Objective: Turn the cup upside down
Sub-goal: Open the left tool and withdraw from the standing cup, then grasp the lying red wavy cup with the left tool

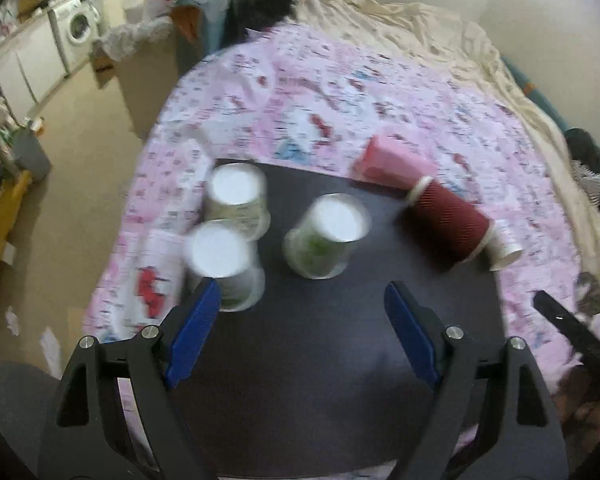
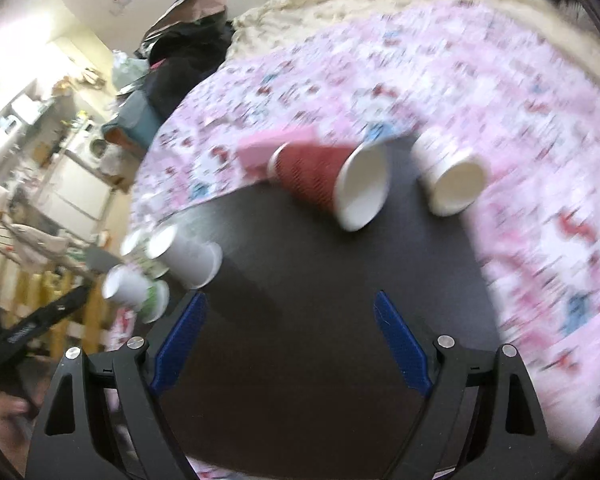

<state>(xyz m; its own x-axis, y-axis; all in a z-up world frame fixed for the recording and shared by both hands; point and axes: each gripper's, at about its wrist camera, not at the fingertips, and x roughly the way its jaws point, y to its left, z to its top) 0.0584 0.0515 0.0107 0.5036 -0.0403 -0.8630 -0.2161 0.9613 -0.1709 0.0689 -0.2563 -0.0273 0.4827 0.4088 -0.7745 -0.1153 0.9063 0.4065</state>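
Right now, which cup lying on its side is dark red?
The ribbed dark red cup, mouth toward the right gripper's camera; the other tipped cup beside it is white.

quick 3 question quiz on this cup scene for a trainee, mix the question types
1. True or false: the red cup lies on its side on the dark board.
2. How many cups already stand upside down on the board?
A. one
B. three
C. five
3. Fill in: the left hand-held gripper and the right hand-held gripper are both ____ and hold nothing.

Key
1. True; its open mouth faces the right wrist camera.
2. B: the far-left cup, the near-left cup and the green-printed cup. A white cup also lies on its side beside the red one.
3. open
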